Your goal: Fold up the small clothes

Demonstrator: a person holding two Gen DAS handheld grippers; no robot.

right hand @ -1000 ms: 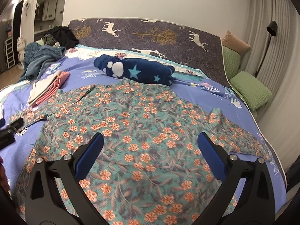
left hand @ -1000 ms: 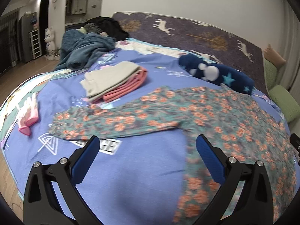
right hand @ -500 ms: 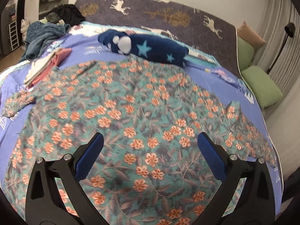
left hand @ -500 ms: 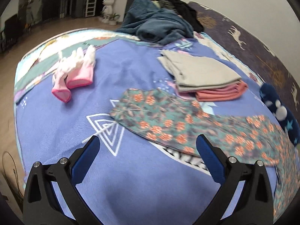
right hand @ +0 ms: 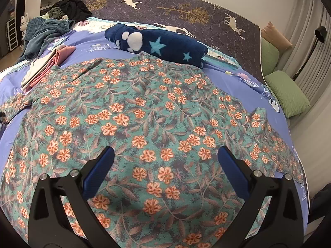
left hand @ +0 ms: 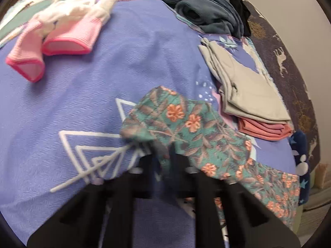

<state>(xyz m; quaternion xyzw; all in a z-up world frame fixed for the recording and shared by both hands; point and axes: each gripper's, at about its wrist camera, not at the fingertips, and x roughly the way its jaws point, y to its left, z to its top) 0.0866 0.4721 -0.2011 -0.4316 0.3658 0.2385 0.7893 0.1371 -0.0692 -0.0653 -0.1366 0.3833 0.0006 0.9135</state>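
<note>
The floral shirt (right hand: pixel 132 124) lies spread flat on the bed (left hand: pixel 68 107). The left gripper (left hand: pixel 163 155) has just closed its fingers on the sleeve end, below the folded stack (left hand: pixel 248 95); next that sleeve should fold inward. The right gripper (right hand: pixel 165 165) hovers, fingers apart. No readable writing.

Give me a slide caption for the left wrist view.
Left hand-held gripper shut on the floral garment's sleeve beside pink gloves and folded clothes.
</note>
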